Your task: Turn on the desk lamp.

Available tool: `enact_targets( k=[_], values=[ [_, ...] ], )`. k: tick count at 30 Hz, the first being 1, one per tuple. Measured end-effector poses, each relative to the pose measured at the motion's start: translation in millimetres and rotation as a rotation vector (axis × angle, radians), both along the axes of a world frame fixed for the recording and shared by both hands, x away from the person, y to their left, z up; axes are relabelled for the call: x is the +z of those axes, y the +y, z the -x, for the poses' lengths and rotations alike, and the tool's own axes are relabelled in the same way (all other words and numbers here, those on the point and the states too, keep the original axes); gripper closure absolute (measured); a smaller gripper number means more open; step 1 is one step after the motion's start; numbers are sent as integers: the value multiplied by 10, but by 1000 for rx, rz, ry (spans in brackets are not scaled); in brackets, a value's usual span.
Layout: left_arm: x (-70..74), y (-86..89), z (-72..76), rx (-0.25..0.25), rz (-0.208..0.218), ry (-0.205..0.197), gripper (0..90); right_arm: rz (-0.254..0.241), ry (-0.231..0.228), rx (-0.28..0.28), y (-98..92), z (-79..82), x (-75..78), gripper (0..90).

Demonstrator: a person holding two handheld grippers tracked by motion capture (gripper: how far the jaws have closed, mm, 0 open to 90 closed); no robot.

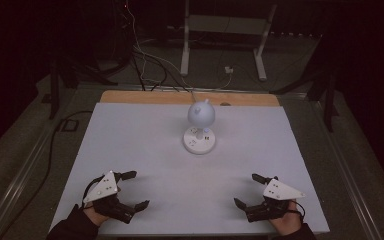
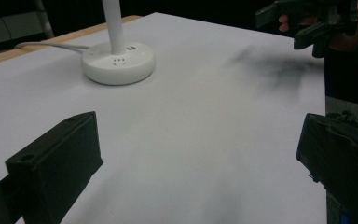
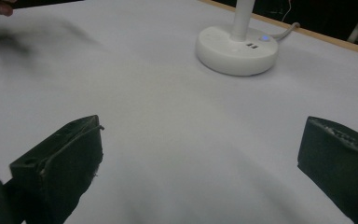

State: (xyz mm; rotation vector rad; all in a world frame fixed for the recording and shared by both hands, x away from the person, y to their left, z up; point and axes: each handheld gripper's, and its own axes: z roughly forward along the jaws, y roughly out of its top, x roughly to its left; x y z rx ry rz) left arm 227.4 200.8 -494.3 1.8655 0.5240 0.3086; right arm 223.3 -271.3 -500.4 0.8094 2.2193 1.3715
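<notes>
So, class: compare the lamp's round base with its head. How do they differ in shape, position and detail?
The lamp base is a flat disc resting on the white table; the lamp head is a rounded dome raised above it on a stem. The lamp base carries sockets and a small blue light; on the lamp head none show. Both are white.

No legible text, label, brand, number or sign is showing on any surface. The lamp base is carrying small markings beside its lit blue button, at about 3 o'clock from the stem, but they are reading too small to make out.
</notes>
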Motion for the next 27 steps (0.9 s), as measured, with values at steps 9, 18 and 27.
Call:
enact_targets(
  k=[9,18,27],
  values=[
    [1,-2,-1,-3,2,2,2,-27,5,-2,-18,-2,21,0],
    [1,-6,-3,-5,2,1,2,-21,31,21,14,1,5,0],
    [-1,-8,-1,-7,-2,2,2,1,34,29,66,21,44,0]
  ],
)
